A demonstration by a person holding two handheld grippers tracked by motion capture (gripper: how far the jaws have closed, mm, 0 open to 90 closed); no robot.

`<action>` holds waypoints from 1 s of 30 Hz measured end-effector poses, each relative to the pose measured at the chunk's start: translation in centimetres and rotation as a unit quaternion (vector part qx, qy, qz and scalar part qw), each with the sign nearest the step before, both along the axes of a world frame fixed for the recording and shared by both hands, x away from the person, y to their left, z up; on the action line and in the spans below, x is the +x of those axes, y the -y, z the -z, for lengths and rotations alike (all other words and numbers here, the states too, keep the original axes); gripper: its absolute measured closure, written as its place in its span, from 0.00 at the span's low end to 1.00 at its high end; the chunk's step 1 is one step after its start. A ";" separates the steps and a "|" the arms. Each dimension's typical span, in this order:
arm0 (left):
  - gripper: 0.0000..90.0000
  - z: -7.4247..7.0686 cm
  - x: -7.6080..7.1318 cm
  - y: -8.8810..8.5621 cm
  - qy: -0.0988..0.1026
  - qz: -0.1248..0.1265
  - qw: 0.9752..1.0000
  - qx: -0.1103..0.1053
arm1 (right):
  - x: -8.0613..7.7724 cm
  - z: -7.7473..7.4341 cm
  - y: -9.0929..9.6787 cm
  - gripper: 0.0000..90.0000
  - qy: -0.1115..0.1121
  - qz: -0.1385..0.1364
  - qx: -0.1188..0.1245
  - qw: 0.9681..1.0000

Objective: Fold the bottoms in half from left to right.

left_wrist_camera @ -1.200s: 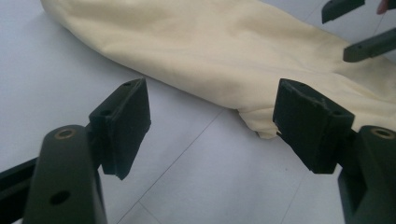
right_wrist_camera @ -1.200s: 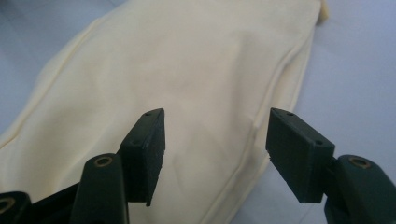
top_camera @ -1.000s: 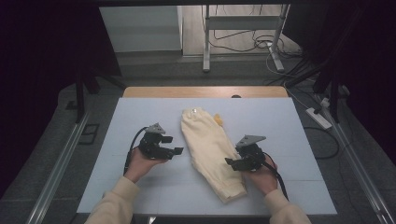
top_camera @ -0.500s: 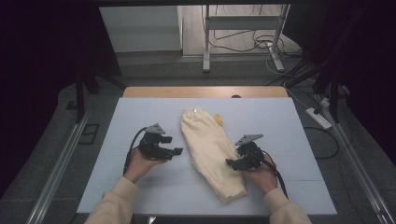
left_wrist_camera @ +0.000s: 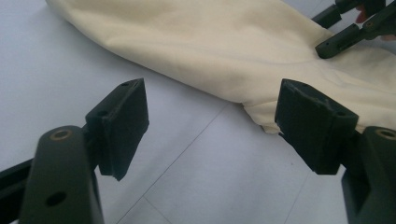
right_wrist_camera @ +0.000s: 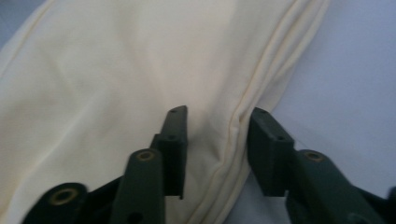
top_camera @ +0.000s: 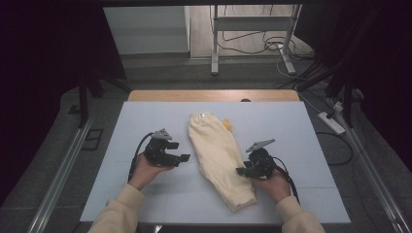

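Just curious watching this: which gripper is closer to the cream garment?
The right gripper: its jaws, just closing, straddle the cream garment's seamed edge. The left gripper is beside its other edge, jaws open over bare table.

Table (top_camera: 145,194) w/ pale blue top; cream folded garment (top_camera: 218,155) lies diagonally on it, near centre.

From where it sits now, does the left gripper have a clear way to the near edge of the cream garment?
Probably yes. The left gripper stands open just beside the cream garment, with only bare table mat between its jaws and the cloth edge. The right gripper works the opposite edge, out of its way.
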State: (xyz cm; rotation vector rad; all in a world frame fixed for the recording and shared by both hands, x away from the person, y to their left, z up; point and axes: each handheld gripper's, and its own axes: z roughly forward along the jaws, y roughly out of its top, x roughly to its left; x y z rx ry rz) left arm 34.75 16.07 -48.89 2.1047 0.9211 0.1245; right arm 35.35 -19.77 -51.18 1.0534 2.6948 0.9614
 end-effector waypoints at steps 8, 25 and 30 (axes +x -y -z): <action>0.28 0.0 0.0 -0.1 0.000 0.000 1.000 0.000 | -0.8 -0.3 -0.2 0.89 0.002 -0.011 -0.003 1.000; 0.28 0.0 0.0 0.0 0.002 0.000 1.000 0.000 | -2.5 -0.3 -1.3 0.90 -0.013 -0.035 0.007 0.999; 0.28 0.0 0.0 0.1 0.001 0.002 1.000 0.001 | -3.0 -0.2 -1.9 0.90 -0.024 -0.045 0.026 0.998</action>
